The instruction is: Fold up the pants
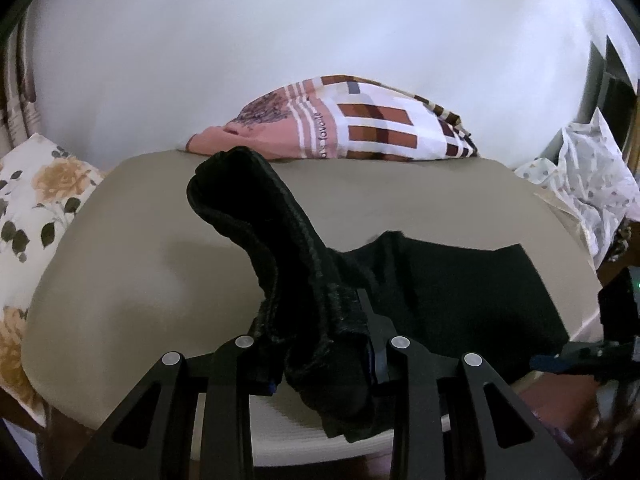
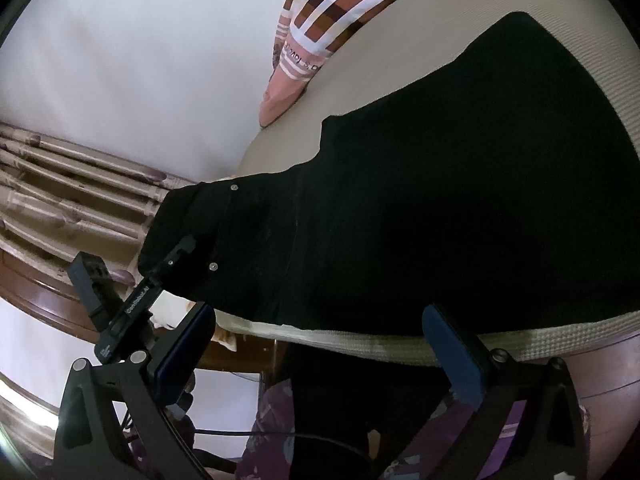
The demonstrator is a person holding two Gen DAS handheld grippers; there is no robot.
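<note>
- Left wrist view, far left of frame: floral pillow (image 1: 28, 216) with tan flowers and dark leaves, lying against the left edge of the bed (image 1: 160, 248), which has a beige cover.
- Centre of frame: my left tongs (image 1: 320, 356) are pinching a bunched, thick-seamed edge of the black pants (image 1: 460, 288). The gathered fabric rises out of the jaws and runs toward the upper left; a short wad hangs below the jaws over the near edge of the bed.
- Right of centre: the rest of the pants lies flat on the bed cover.
- Upper centre: a folded cloth (image 1: 360, 128) in pink, white and brown checks sits at the far edge of the bed, against a white wall (image 1: 280, 32).
- Far right: a crumpled white printed sheet (image 1: 592, 184); below it, part of my right tongs (image 1: 600, 352) at the frame edge.
- Right wrist view, left of frame: striped curtain (image 2: 60, 184) at mid left; below it my left tongs (image 2: 176, 252) touch the waist end of the pants (image 2: 440, 200), near two small metal studs.
- Centre to right: the pants spread flat across the bed (image 2: 400, 348), running toward the upper right.
- Bottom of frame: my right tongs (image 2: 320, 356) are spread wide with nothing between the blue pads (image 2: 184, 352), hanging just off the near edge of the bed.
</note>
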